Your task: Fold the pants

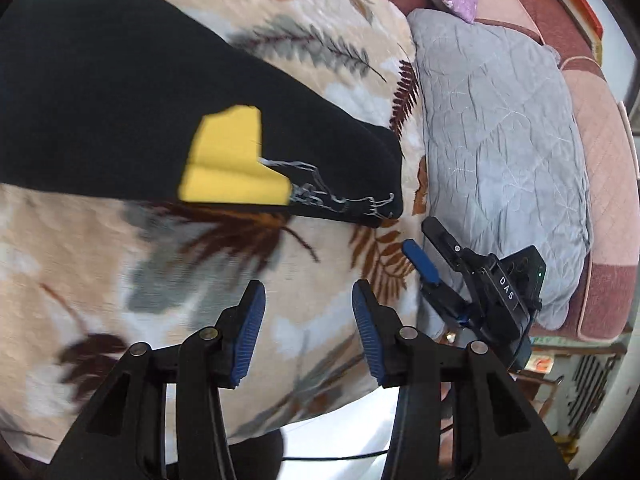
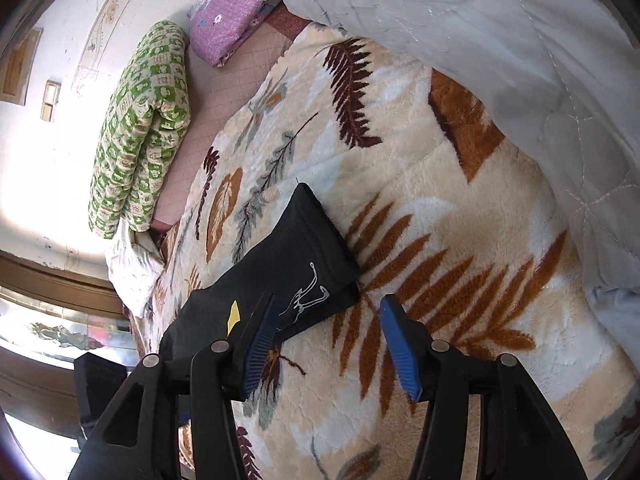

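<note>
Black, soft pants (image 1: 120,92) lie limp ahead of the left tool (image 1: 308,332); grab an end hem. Both tools, right tool (image 2: 326,344) included, stand apart, empty.

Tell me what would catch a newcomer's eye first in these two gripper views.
The black pants, folded into a long strip, lie across the leaf-patterned blanket, with a bright yellow patch and pale stitched design near their end. Both grippers hang open and empty over the blanket: the left gripper just short of the pants, the right gripper beside their end. A grey quilt is bunched alongside.
</note>
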The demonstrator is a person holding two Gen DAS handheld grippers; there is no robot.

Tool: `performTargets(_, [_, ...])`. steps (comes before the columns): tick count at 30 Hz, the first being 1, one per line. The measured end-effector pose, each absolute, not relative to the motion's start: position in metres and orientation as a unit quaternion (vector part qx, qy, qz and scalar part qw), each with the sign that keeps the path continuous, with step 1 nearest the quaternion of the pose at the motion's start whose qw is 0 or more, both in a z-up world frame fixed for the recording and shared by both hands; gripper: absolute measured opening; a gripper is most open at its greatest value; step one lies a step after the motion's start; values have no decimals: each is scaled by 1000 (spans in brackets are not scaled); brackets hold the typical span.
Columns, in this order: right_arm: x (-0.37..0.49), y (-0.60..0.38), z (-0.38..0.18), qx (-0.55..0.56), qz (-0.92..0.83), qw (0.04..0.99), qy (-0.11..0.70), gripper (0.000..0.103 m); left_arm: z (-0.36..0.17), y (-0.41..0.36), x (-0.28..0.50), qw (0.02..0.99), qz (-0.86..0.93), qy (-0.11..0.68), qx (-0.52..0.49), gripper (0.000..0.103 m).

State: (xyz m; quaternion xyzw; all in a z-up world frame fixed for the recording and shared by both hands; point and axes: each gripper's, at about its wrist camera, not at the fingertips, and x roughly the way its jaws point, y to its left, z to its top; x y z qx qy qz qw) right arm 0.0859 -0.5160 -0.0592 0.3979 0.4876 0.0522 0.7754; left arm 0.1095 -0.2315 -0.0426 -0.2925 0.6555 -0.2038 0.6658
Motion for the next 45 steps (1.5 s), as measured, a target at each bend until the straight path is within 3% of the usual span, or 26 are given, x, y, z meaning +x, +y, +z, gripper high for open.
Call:
performTargets(13, [124, -530, -96, 444, 82, 745, 491, 58, -66, -234, 121, 647, -137, 628, -411, 44])
performTargets(20, [155, -518, -101, 446, 124, 735, 496, 77, -76, -222, 120, 633, -109, 616, -456, 44])
performTargets(25, [173, -505, -98, 413, 148, 731, 523, 77, -89, -242, 123, 620, -110, 628, -457, 44])
performTargets(40, [172, -516, -103, 455, 150, 714, 511, 73, -91, -267, 141, 664, -83, 605, -432, 42])
performTargets(42, [172, -518, -105, 467, 148, 709, 508, 73, -94, -266, 144, 663, -76, 605, -434, 35])
performTargets(43, [172, -519, -106, 470, 147, 707, 507, 71, -95, -264, 143, 661, -72, 607, -435, 26])
performTargets(45, [175, -520, -107, 470, 142, 709, 507, 58, -99, -261, 146, 658, -66, 612, -434, 15])
